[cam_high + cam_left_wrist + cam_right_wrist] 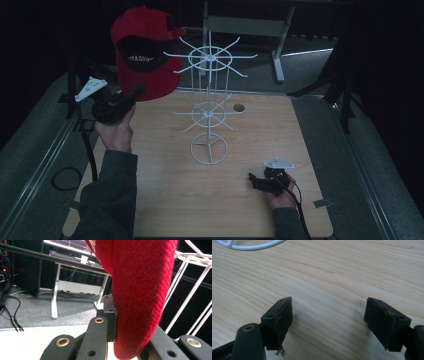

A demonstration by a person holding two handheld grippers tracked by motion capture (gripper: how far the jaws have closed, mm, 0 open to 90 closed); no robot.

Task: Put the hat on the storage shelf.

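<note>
A red cap [145, 52] hangs in the air at the upper left, its brim edge pinched by my left gripper [131, 97]. In the left gripper view the red fabric [140, 290] runs down between the two black jaws, which are shut on it. The cap sits beside the top ring of a white wire rack [210, 57]; its spokes [190, 287] rise at the right of the left gripper view. My right gripper [252, 180] rests low over the wooden table [165, 200] at the front right. Its jaws stand wide apart with bare wood between the pads [283, 315].
The rack's round base [208, 148] stands mid-table, and part of that ring [249, 245] lies just ahead of the right gripper. A small round hole [239, 107] sits in the tabletop behind the rack. Grey padded borders flank the table, and a white desk frame [80, 287] stands beyond.
</note>
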